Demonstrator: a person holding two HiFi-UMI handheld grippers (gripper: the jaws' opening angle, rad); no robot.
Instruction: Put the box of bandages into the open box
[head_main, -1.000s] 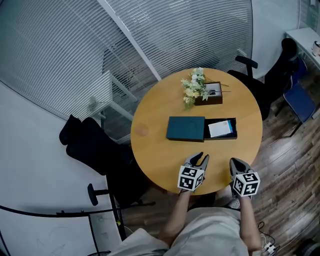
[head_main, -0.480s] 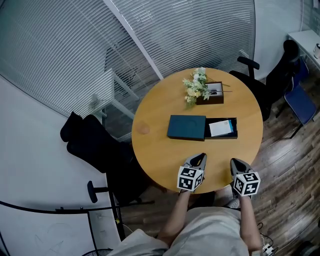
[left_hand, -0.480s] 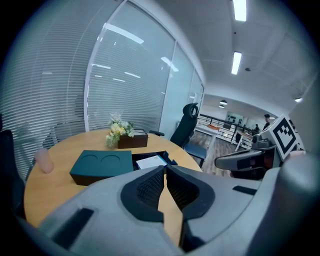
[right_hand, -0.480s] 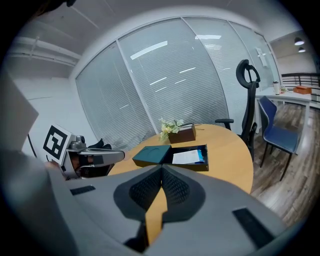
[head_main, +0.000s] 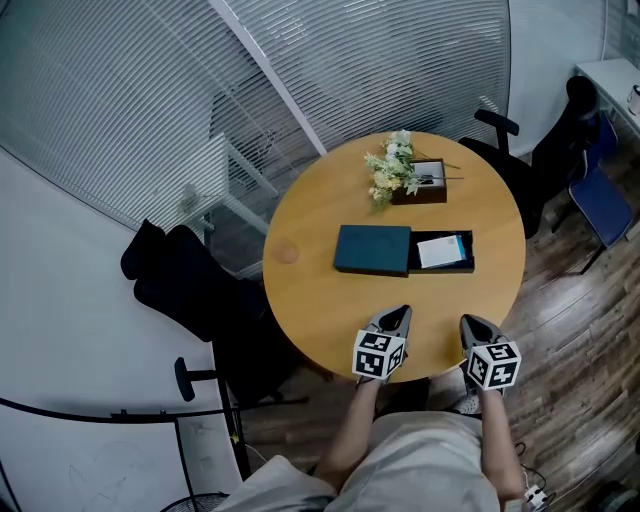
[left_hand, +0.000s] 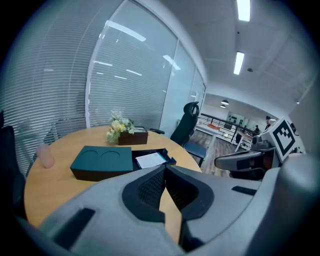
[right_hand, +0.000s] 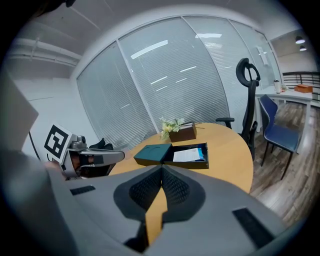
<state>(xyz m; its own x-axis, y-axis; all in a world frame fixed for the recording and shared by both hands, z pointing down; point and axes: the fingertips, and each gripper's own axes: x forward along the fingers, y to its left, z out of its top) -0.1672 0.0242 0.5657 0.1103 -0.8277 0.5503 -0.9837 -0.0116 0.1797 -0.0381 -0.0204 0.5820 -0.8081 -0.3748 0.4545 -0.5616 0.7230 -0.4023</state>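
The open dark box (head_main: 462, 264) lies on the round wooden table (head_main: 320, 310), its teal lid (head_main: 372, 250) against its left side. A white and blue box of bandages (head_main: 441, 251) lies flat inside the open box. My left gripper (head_main: 401, 313) hovers over the table's near edge, shut with nothing between its jaws. My right gripper (head_main: 467, 322) hangs beside it, also shut and empty. In the left gripper view (left_hand: 164, 168) the lid (left_hand: 101, 161) and bandage box (left_hand: 151, 160) lie ahead. The right gripper view (right_hand: 161, 168) shows the bandage box (right_hand: 189, 154) ahead too.
A brown box with a bunch of pale flowers (head_main: 392, 168) stands at the table's far side. A small pinkish thing (left_hand: 46, 155) sits at the table's left. Black office chairs stand at the left (head_main: 180, 290) and far right (head_main: 520, 150); a blue chair (head_main: 600, 200) is beyond.
The left gripper's jaws have closed from open to shut, with nothing taken. Both grippers stay near the table's front edge; the boxes have not moved.
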